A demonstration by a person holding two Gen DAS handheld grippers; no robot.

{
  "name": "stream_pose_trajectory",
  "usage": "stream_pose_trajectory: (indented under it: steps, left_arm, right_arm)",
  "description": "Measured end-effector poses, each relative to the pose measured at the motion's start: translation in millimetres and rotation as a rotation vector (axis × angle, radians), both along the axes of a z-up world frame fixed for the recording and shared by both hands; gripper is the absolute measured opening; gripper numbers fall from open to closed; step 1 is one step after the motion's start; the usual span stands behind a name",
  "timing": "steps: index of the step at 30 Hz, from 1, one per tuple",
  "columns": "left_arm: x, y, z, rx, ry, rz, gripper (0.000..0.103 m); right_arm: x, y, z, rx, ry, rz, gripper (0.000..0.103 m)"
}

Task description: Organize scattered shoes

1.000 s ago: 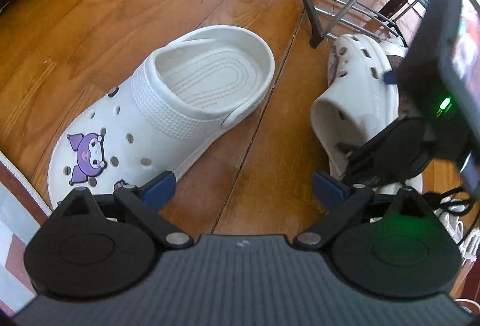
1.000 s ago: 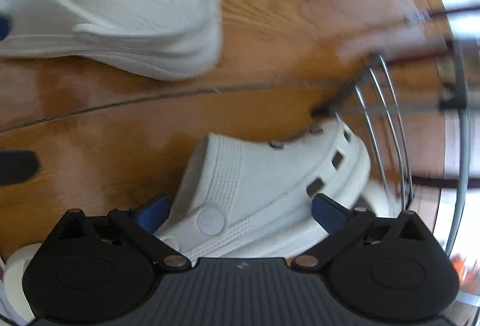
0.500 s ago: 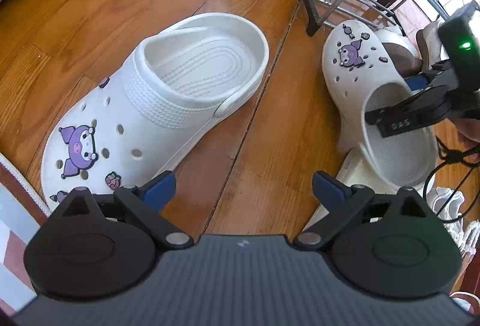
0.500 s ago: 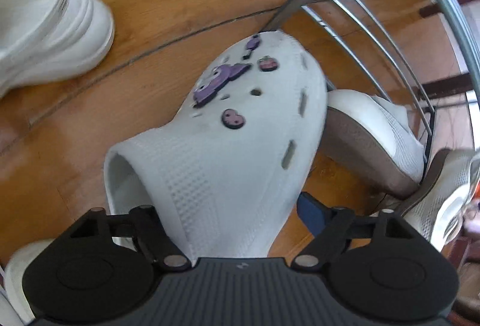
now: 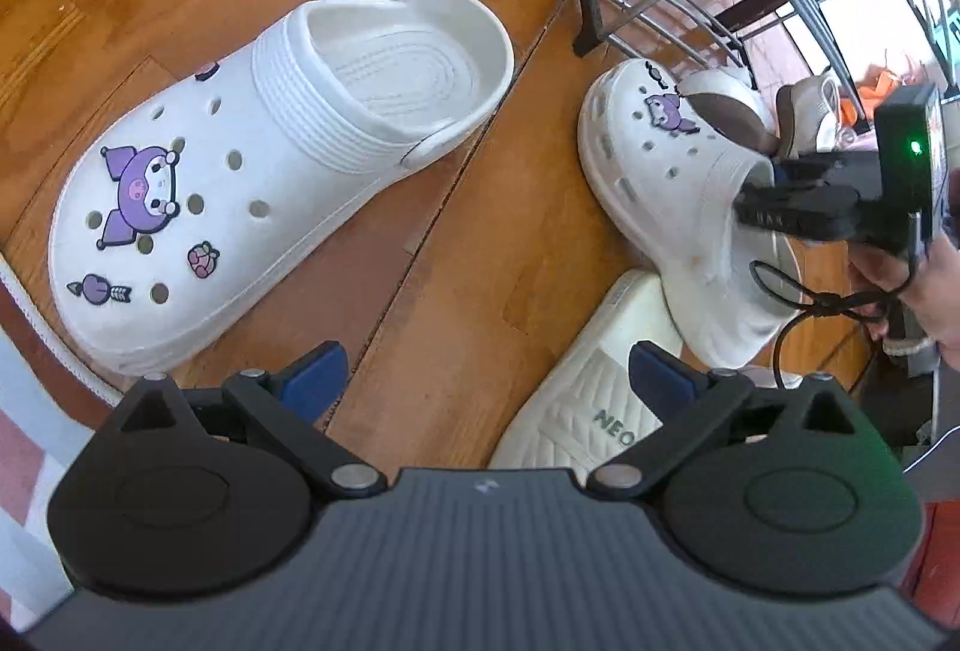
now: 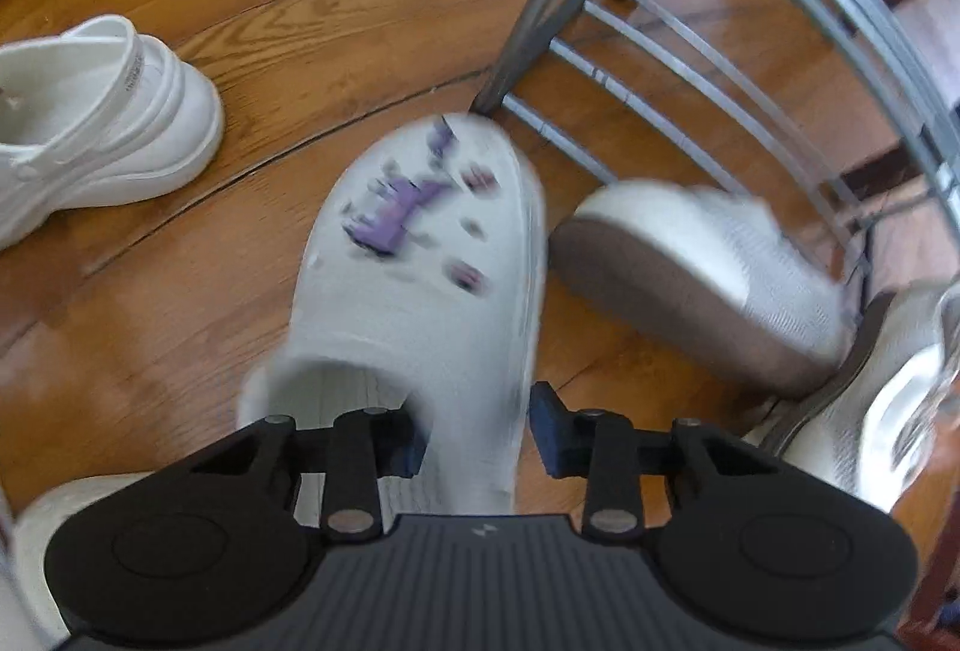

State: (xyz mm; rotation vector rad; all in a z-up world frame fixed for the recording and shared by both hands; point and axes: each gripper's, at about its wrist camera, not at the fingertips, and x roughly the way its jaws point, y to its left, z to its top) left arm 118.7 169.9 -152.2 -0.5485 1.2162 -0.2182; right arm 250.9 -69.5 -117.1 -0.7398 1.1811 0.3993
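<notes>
**One clog grabbed, one clog waiting**

The left gripper [image 5: 486,372] is wide open and holds nothing. A big white clog [image 5: 282,171] with purple charms sits on the wood floor [image 5: 420,291], just ahead of its left finger. A cream slipper [image 5: 591,411] lies under its right finger.

The right gripper [image 6: 477,438] is closing on the side wall of the matching clog [image 6: 420,303], one finger inside and one outside. The wall is thin and bendy, so the clog could slip out or swing. It could also bump the sneaker [image 6: 708,279] or the metal shoe rack [image 6: 690,69] just ahead.
</notes>
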Motion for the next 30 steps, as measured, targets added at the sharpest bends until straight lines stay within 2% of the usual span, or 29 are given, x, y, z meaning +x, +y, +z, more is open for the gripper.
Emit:
stream_pose_trajectory:
  steps: [2,4,5,6,8,9,11,15,18,21,22,23,25,26,28,30]
  left_arm:
    - [-3,-2,0,0.011,0.003,-0.006,0.102]
    - [-7,-1,0,-0.044,0.003,-0.017,0.102]
    - [-8,-1,0,-0.052,0.001,-0.017,0.102]
    - [-8,-3,2,-0.051,-0.006,-0.018,0.102]
    - [-7,-4,2,-0.053,-0.007,-0.020,0.102]
    - [-7,-3,1,-0.063,-0.002,-0.018,0.102]
    - [-6,-2,-1,-0.084,0.007,-0.014,0.102]
    - [-9,7,2,-0.106,0.013,0.013,0.102]
    - [-18,20,15,-0.112,-0.032,0.042,0.102]
    - [-23,27,20,-0.099,-0.037,0.052,0.102]
    - [-25,30,21,-0.115,-0.031,0.066,0.102]
    - [-31,36,22,-0.178,-0.035,0.085,0.103]
    - [-37,40,22,-0.238,-0.046,0.097,0.103]
    - [-40,41,23,-0.232,-0.062,0.101,0.103]
    - [-41,42,24,-0.214,-0.079,0.087,0.103]
    - [-37,43,22,-0.222,-0.091,0.067,0.103]
  right_arm:
    - [7,-2,-2,0.058,-0.008,0.008,0.036]
    - [9,-8,-1,0.139,-0.041,-0.005,0.063]
    - [9,-10,-2,0.161,-0.044,-0.018,0.061]
    - [9,-9,-4,0.172,-0.033,-0.020,0.044]
    - [3,-4,-3,0.167,-0.021,-0.031,0.033]
    - [2,-3,-2,0.155,-0.026,-0.026,0.017]
    - [2,-3,5,0.160,0.002,-0.008,0.008]
    - [-9,0,7,0.234,0.055,0.044,0.008]
    - [-28,9,12,0.327,0.117,0.205,0.008]
    - [-39,16,26,0.346,0.158,0.276,0.010]
    - [-41,17,32,0.353,0.176,0.292,0.011]
    - [-46,17,45,0.372,0.210,0.325,0.011]
    - [-53,16,62,0.397,0.253,0.374,0.010]
    - [-61,17,75,0.404,0.280,0.421,0.010]
    - [-74,27,86,0.363,0.301,0.516,0.010]
    - [-91,53,91,0.276,0.328,0.658,0.010]
